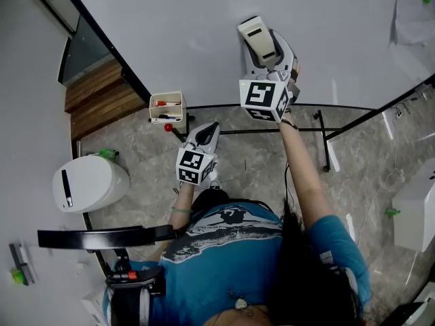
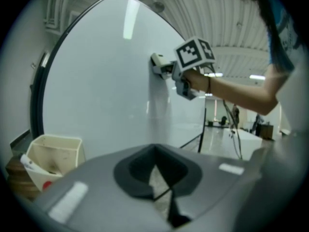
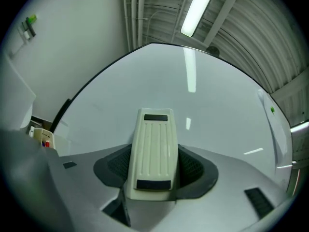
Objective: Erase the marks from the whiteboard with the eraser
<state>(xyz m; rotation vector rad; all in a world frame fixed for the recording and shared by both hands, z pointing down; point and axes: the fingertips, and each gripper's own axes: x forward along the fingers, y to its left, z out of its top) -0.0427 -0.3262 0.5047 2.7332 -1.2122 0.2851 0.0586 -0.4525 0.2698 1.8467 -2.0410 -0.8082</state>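
- Eraser (image 3: 153, 151), cream and ribbed, is pinched lengthwise between the jaws of the right tool (image 3: 153, 175), which is raised high with the eraser's far end touching the whiteboard (image 1: 170, 26).
- Left tool (image 1: 204, 138) hangs lower, near the board's bottom edge, its jaws pressed together on nothing.
- Small cream box (image 1: 167, 107) holding markers (image 1: 165, 103) sits at that lower edge, just left of the left tool.
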